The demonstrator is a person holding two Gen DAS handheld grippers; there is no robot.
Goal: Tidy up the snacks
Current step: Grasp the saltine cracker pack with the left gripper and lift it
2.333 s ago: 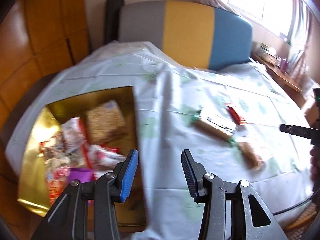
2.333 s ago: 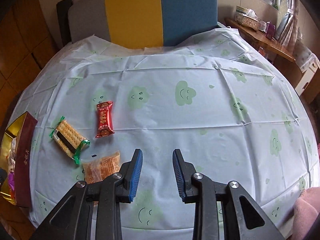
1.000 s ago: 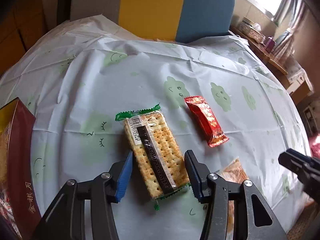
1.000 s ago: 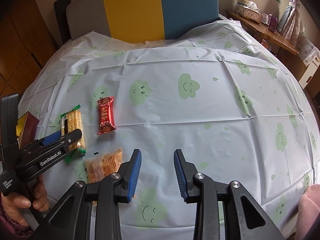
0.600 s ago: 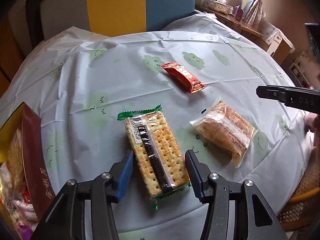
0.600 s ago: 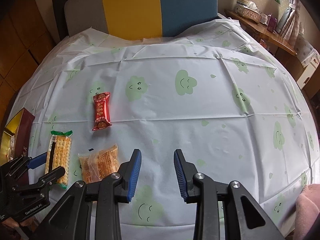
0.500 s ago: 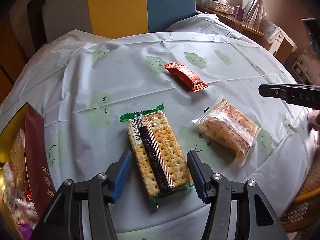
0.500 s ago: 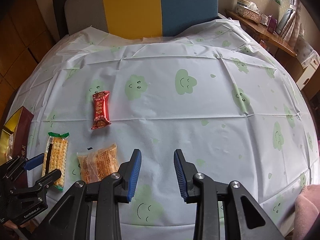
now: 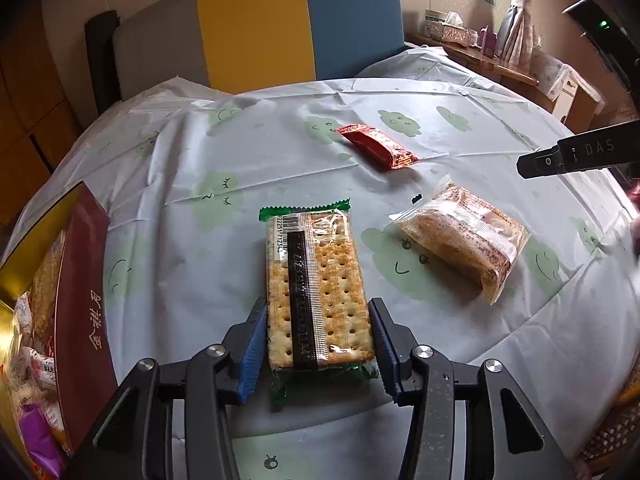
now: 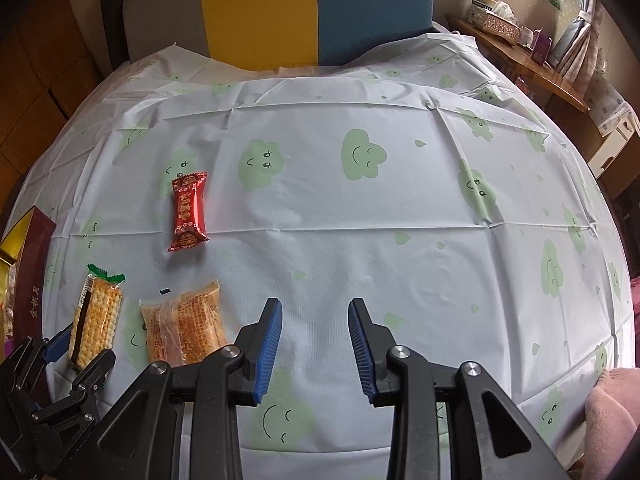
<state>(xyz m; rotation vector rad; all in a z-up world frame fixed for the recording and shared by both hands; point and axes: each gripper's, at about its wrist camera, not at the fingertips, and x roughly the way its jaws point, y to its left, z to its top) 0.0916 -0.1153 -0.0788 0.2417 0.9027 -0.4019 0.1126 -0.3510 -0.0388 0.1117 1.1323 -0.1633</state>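
Green-edged cracker pack [image 9: 316, 288] lies on the bench [image 9: 248, 160], near end between the blue pads of the left gripper [image 9: 318, 344]; jaws closing on it, pads at its sides. Barcode and dark strip on wrapper, print unreadable. Right gripper [image 10: 315, 344] hovers with jaws partly apart, nothing between. Red candy [image 9: 378, 147] and clear-wrapped pastry [image 9: 464, 236] lie apart. Maroon box [image 9: 82, 304] at left, gold characters.

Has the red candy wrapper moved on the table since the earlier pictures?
No. In the right wrist view the red candy wrapper lies left of the same cloud print, as before.
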